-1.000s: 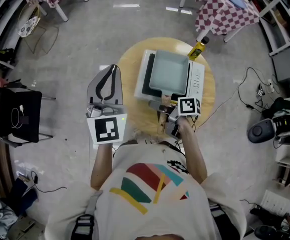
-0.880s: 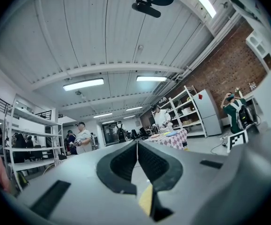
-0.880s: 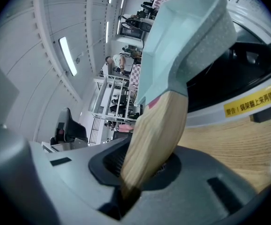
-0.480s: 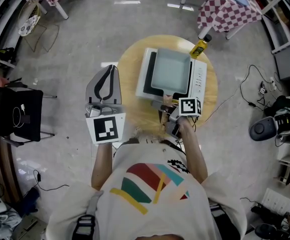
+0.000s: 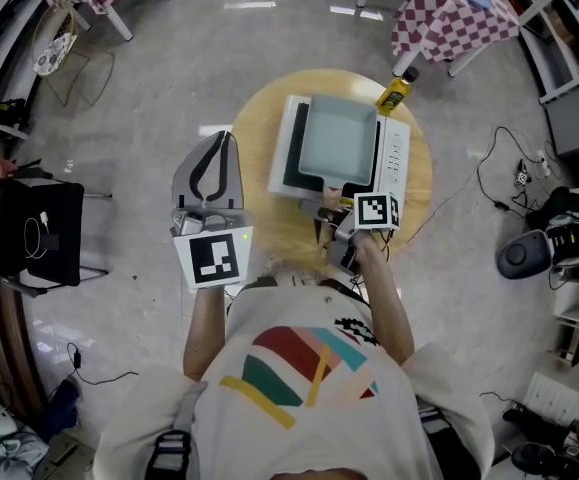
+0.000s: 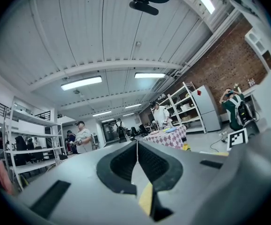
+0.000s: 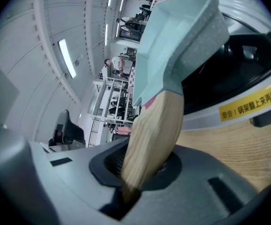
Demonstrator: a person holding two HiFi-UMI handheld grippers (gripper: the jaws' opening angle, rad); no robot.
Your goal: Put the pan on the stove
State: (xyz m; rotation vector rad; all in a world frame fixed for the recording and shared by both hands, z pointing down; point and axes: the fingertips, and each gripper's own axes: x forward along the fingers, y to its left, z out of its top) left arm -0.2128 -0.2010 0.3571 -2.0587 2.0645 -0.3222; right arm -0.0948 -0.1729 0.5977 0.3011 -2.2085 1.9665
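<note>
A square pale-teal pan (image 5: 337,140) with a wooden handle (image 7: 151,135) sits on the white induction stove (image 5: 394,158), which rests on a round wooden table (image 5: 269,223). My right gripper (image 5: 324,211) is at the stove's near edge, and its pads press on the end of that handle (image 5: 327,208). In the right gripper view the pan body (image 7: 172,46) rises over the stove's black top (image 7: 247,69), with the right gripper (image 7: 142,165) clamped on the handle. My left gripper (image 5: 225,143) hangs left of the table over the floor, shut and empty; the left gripper view shows its jaws (image 6: 137,146) closed together.
A yellow bottle (image 5: 394,96) stands at the table's far right rim. Checked-cloth tables (image 5: 449,18) lie beyond. A black chair (image 5: 24,228) is at the left. Cables and a dark device (image 5: 524,258) lie on the floor to the right.
The grippers and the pan keep their places; only the head view has shifted slightly.
</note>
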